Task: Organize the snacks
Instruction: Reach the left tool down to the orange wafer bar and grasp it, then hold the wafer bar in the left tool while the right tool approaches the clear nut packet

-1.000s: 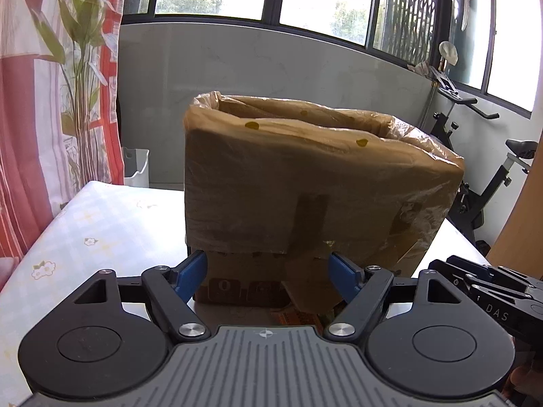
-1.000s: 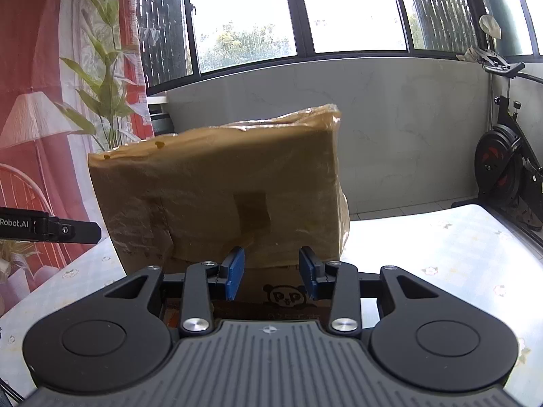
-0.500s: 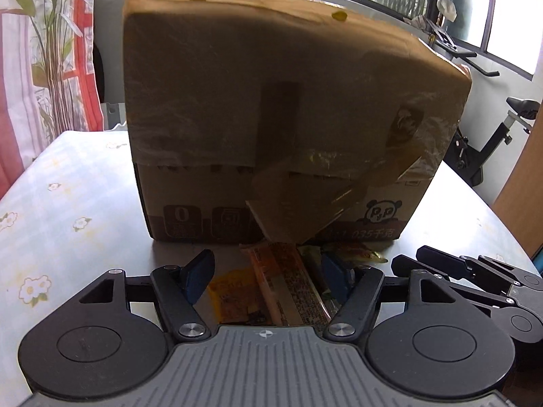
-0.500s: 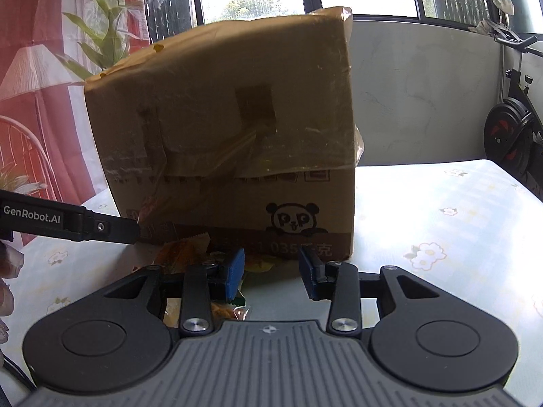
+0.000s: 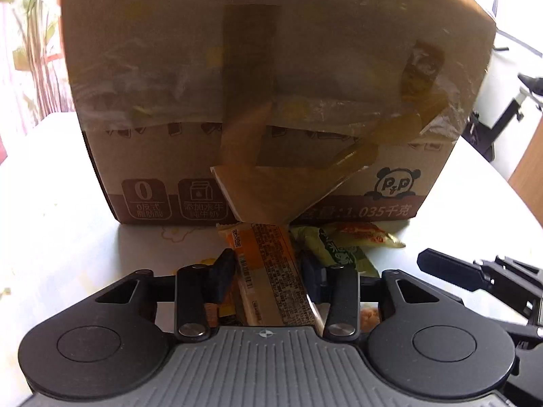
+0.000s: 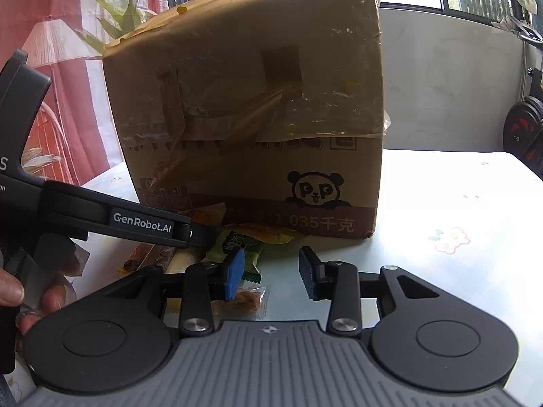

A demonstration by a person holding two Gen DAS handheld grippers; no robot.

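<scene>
A taped cardboard box (image 5: 271, 101) with a panda logo stands on the white table; it also shows in the right wrist view (image 6: 251, 129). Several snack packets lie at its base. My left gripper (image 5: 268, 271) is open, its fingers on either side of a long orange and beige snack bar (image 5: 271, 278). A green packet (image 5: 339, 254) lies just right of it. My right gripper (image 6: 271, 274) is open and empty, its left finger over the green packet (image 6: 237, 247). A clear packet of brown snacks (image 6: 247, 300) lies under it.
The left gripper's arm (image 6: 101, 217) crosses the left of the right wrist view, held by a hand (image 6: 13, 291). The flowered table (image 6: 458, 210) extends right of the box. A red curtain (image 6: 61, 68), plant, windows and exercise bike (image 6: 526, 129) are behind.
Both grippers have dropped toward the table and closer to the box. The snack packets have come into view, and the left gripper's fingers now straddle the orange bar.
</scene>
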